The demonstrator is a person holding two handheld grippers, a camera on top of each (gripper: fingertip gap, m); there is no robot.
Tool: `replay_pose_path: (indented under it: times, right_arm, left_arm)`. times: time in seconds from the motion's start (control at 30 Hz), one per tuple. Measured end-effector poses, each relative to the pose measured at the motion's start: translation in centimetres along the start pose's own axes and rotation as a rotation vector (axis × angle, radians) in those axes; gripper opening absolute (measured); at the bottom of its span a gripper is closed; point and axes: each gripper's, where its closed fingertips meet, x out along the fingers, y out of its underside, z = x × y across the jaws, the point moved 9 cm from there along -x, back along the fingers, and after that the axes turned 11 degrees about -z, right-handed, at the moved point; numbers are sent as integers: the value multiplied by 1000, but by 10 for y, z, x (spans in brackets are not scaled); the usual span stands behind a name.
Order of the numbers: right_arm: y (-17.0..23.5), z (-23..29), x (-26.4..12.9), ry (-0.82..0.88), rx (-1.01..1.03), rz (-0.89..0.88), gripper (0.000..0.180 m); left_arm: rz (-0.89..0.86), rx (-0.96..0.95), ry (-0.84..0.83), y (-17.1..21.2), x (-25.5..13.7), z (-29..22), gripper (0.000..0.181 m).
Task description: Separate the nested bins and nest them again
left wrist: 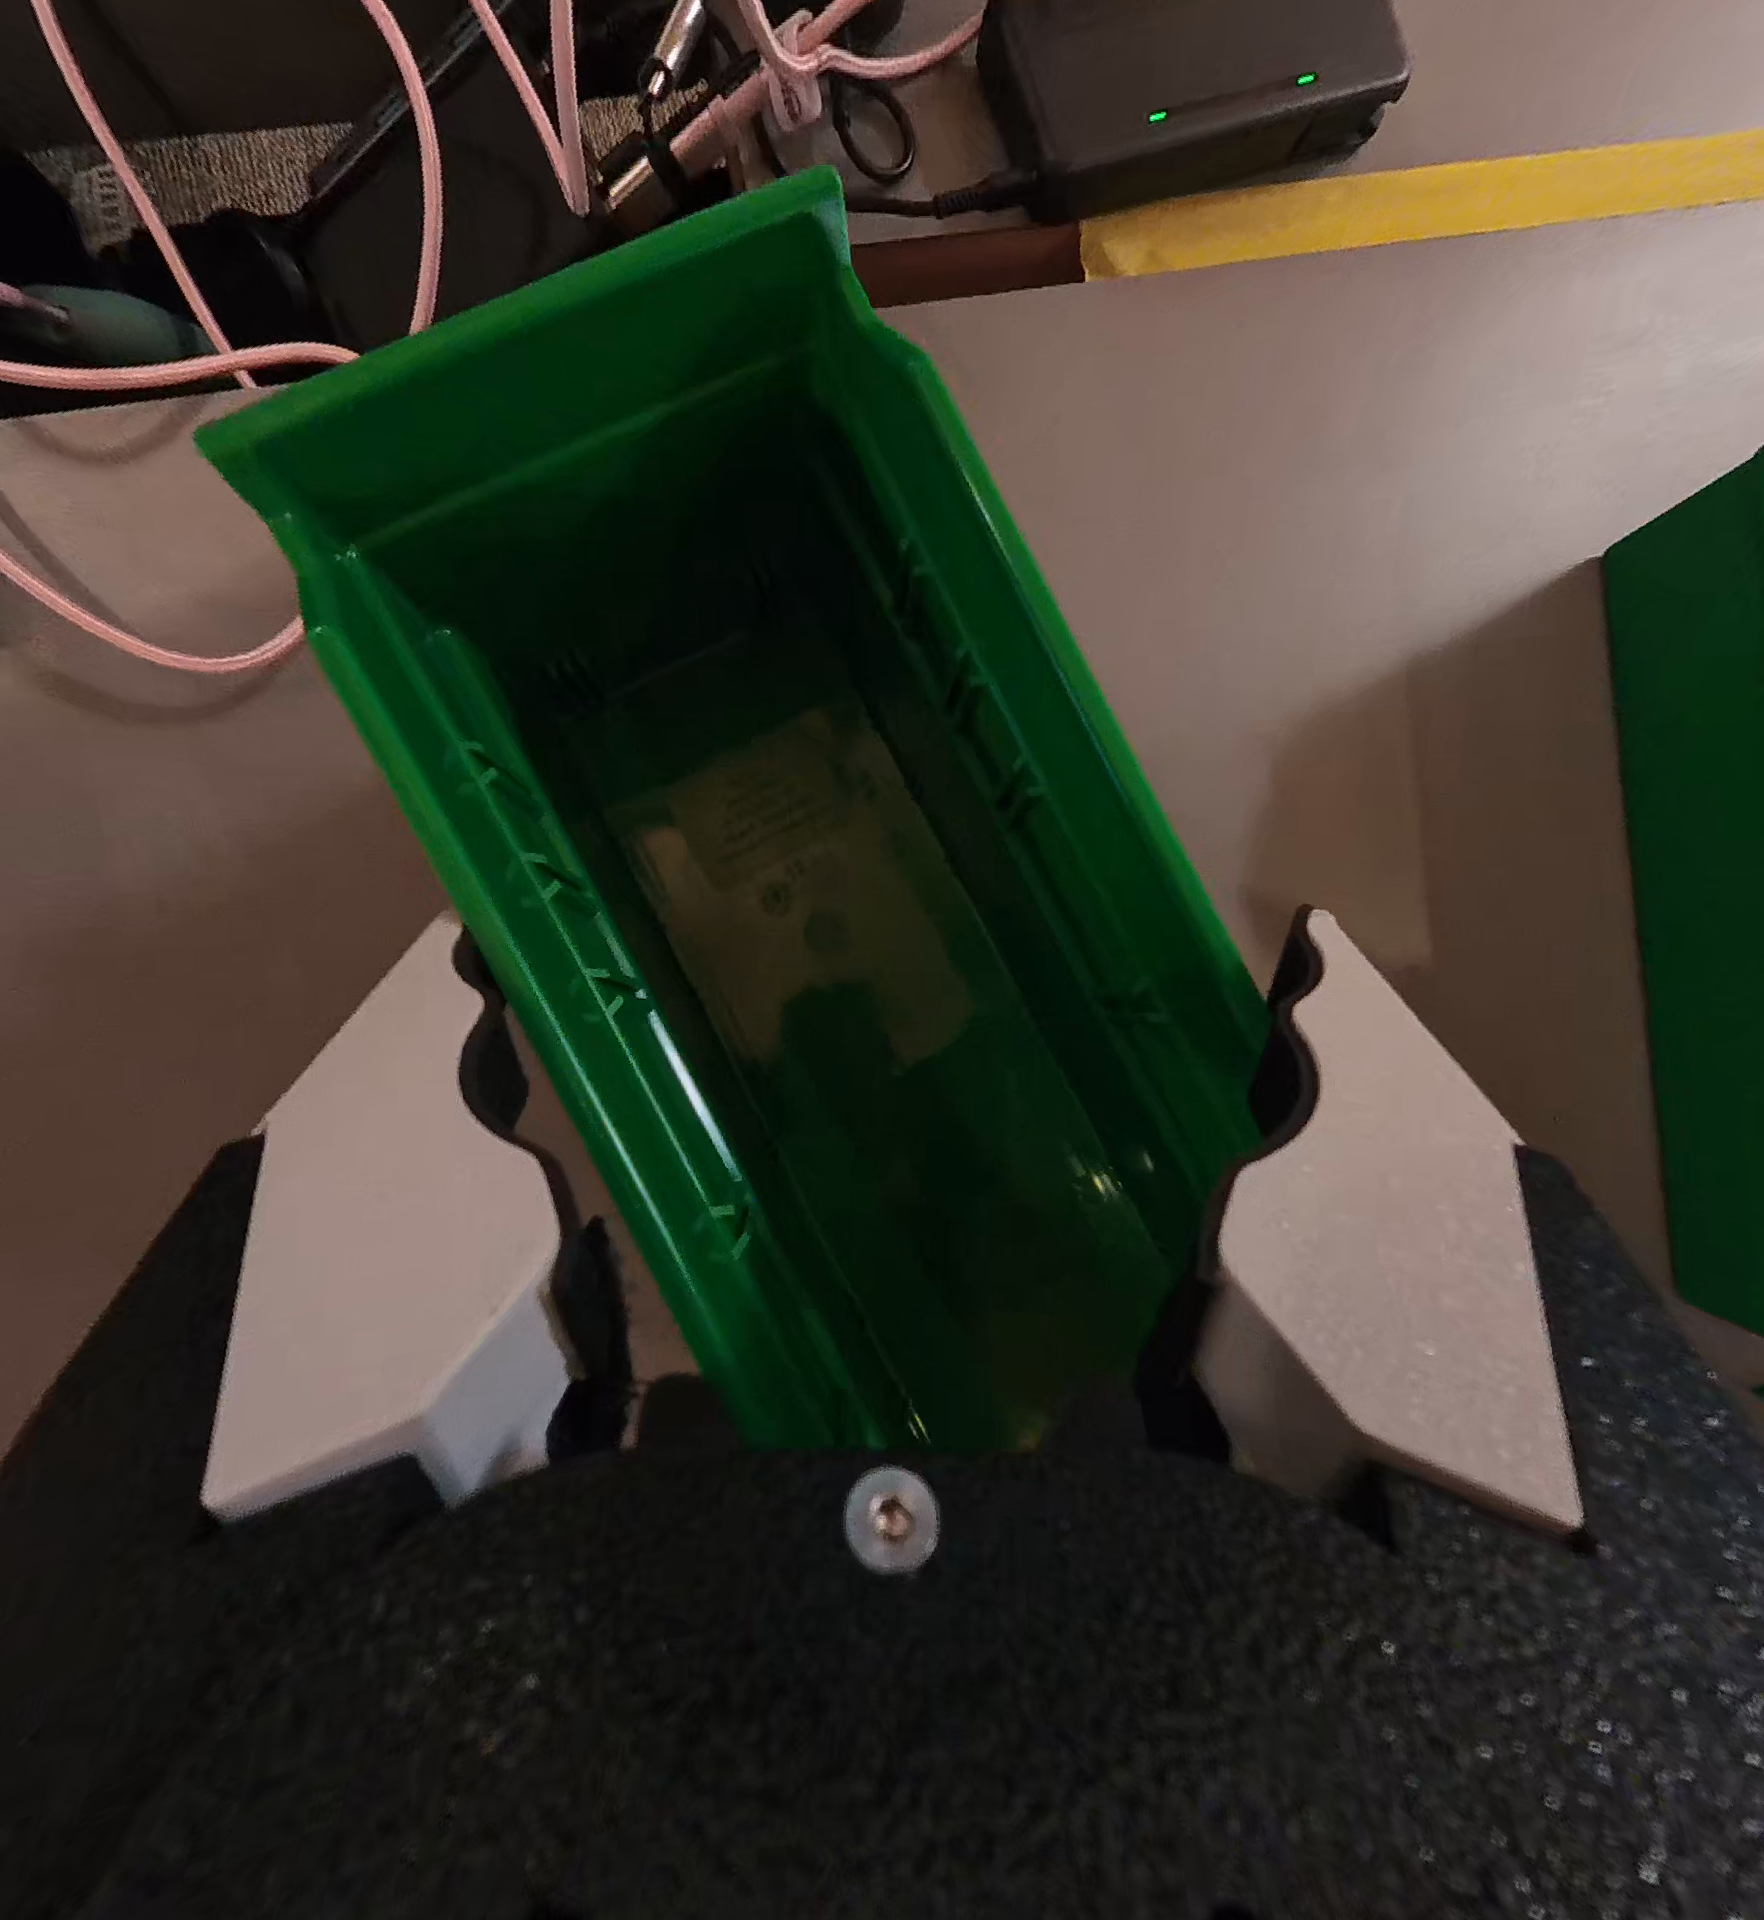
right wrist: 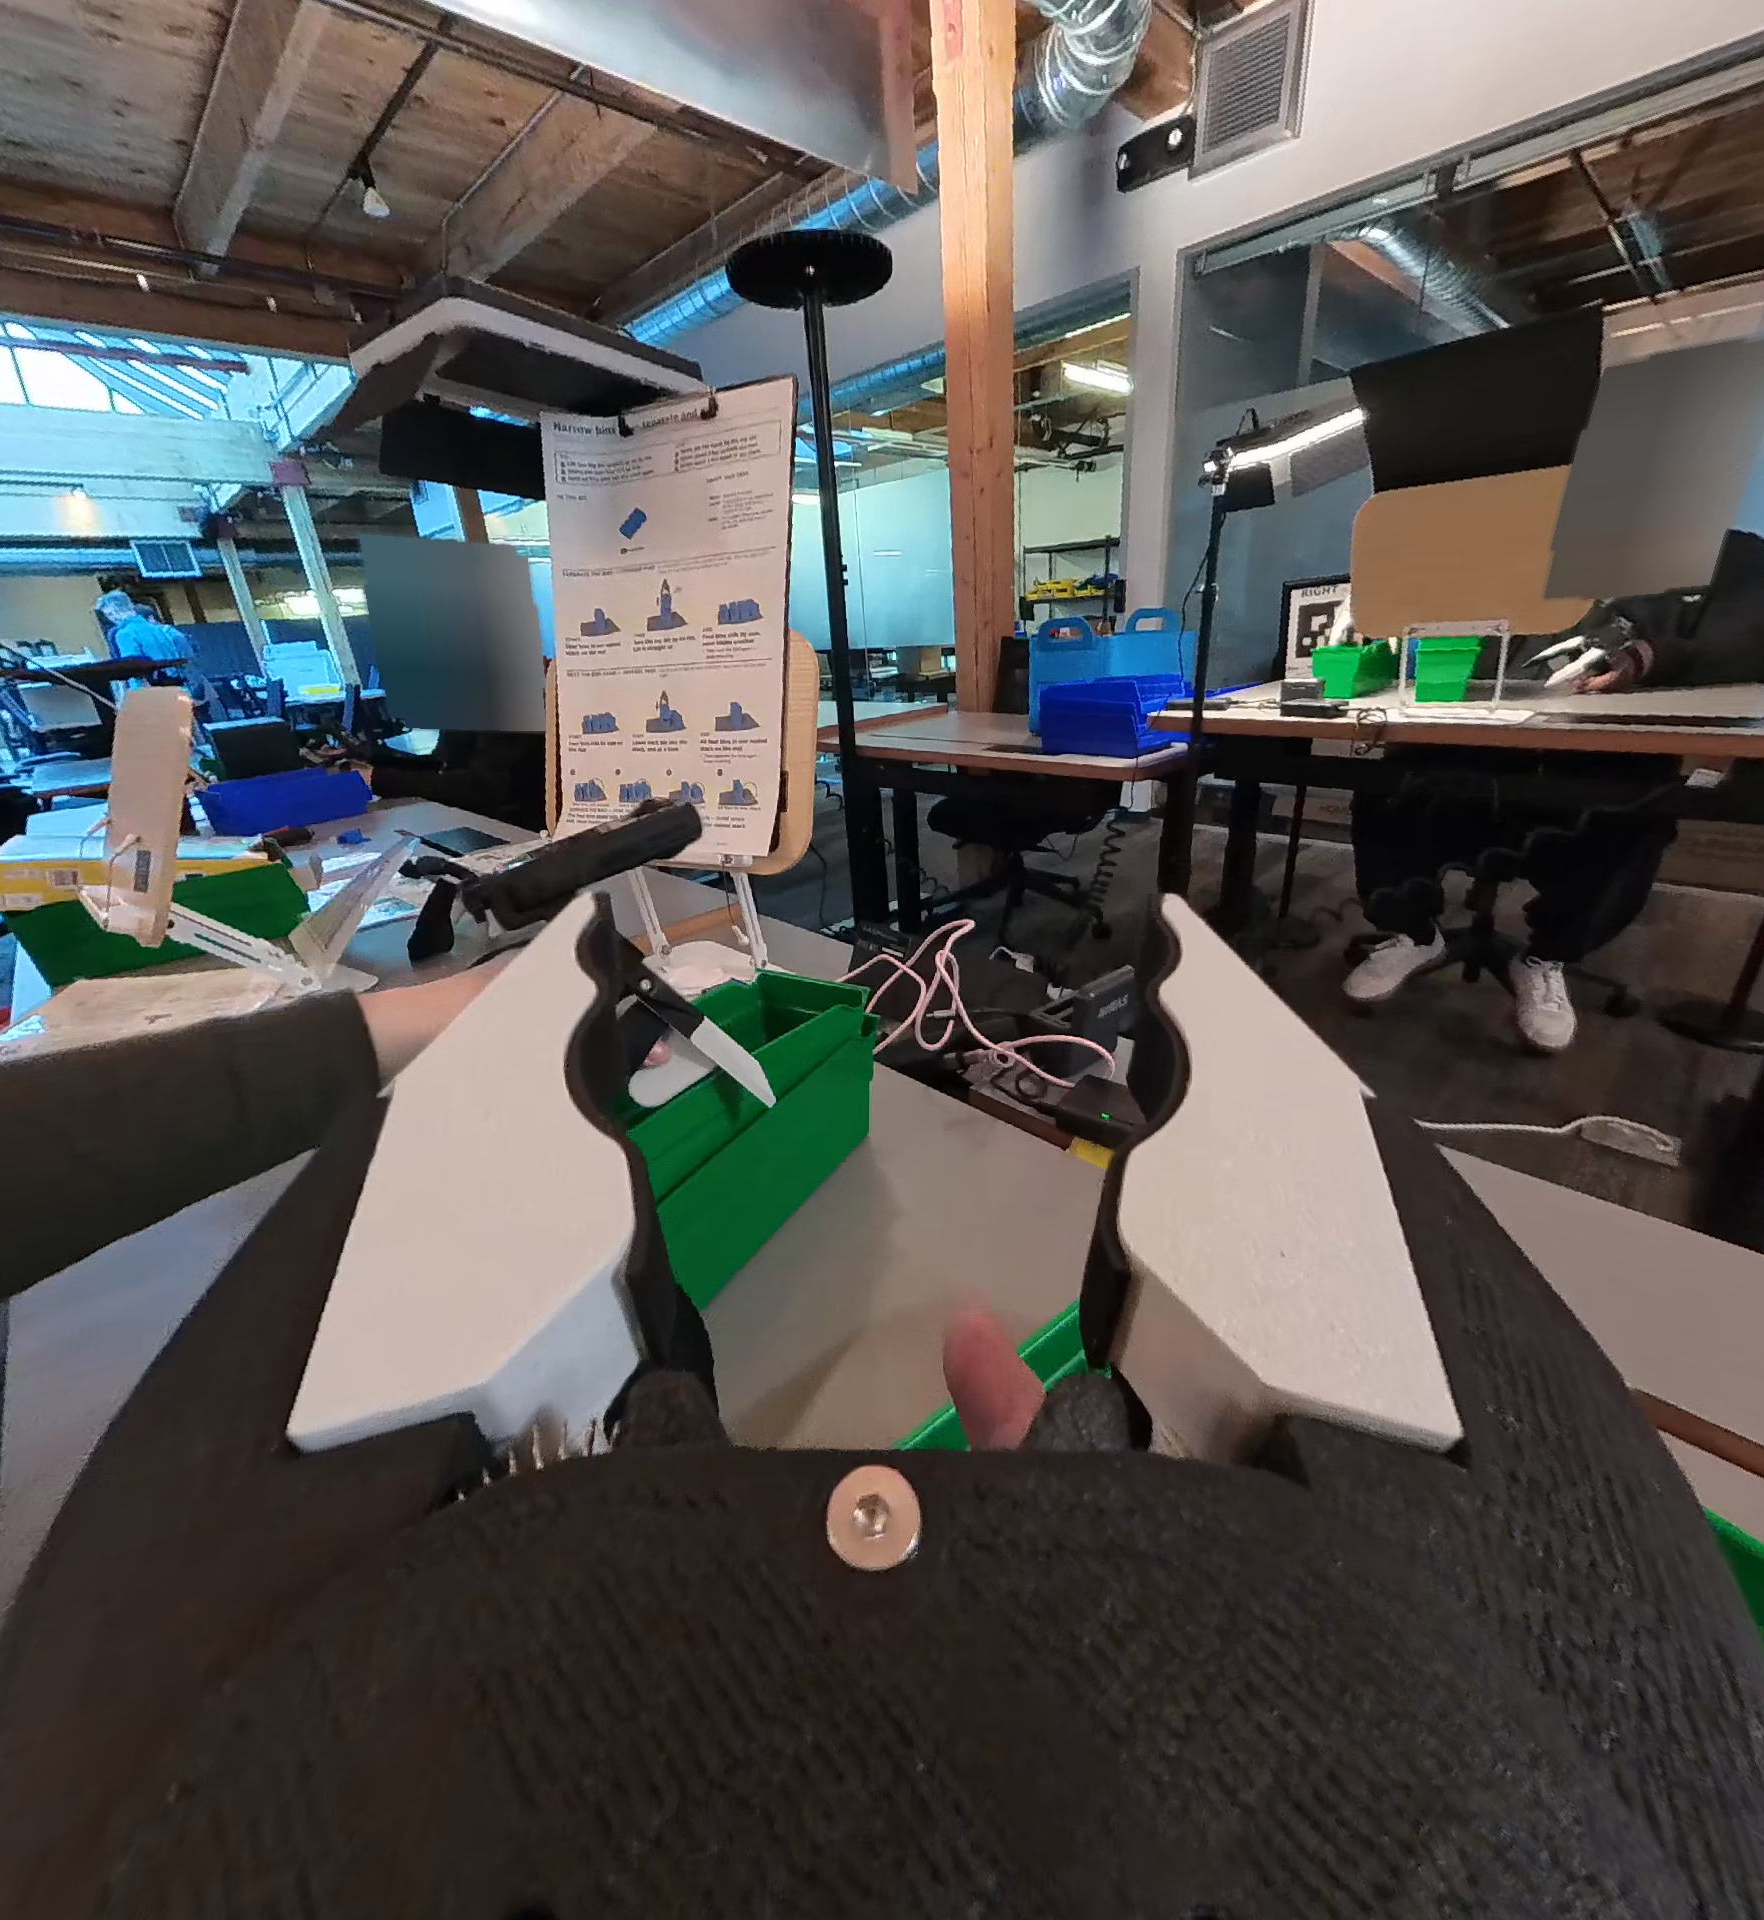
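Green bin [left wrist: 753, 831] in left gripper [left wrist: 883, 1049], long axis pointing fwd-left.

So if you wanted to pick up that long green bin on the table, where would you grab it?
Probably across its two long side walls near one end, coming from above. The green bin is narrow with an open top, so the left gripper can straddle its width, one finger outside each wall, as it does here. The lipped rim should help stop slipping.
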Motion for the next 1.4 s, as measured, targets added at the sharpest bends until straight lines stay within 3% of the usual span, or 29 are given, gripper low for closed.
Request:
replay_pose_path:
  times: [0.13, 0.23, 0.4, 0.5, 0.67, 0.83, 1.13, 1.4]
  right_arm:
    - [3, 1, 3, 1, -12, 24, 99]
    - [4, 2, 4, 3, -19, 35, 99]
    - [6, 4, 6, 4, -29, 49, 99]
    - [7, 6, 7, 3, -35, 55, 99]
    - [9, 8, 10, 1, -42, 69, 99]
    - [13, 9, 14, 1, -49, 93, 99]
    - [20, 14, 21, 1, -90, 145, 99]
    - [25, 5, 23, 21, -71, 163, 99]
  left_arm:
    - [-71, 60, -36, -6, -10, 3, 146]
    - [-116, 7, 13, -14, -22, 3, 159]
    - [100, -93, 50, 5, -22, 8, 159]
    - [100, -125, 72, 10, -17, 6, 159]
    - [51, -103, 78, 6, -14, -2, 140]
    - [86, -76, 1, 5, -10, -9, 141]
    - [82, -99, 30, 5, -18, -2, 118]
    - [-19, -60, 7, -3, -23, 3, 120]
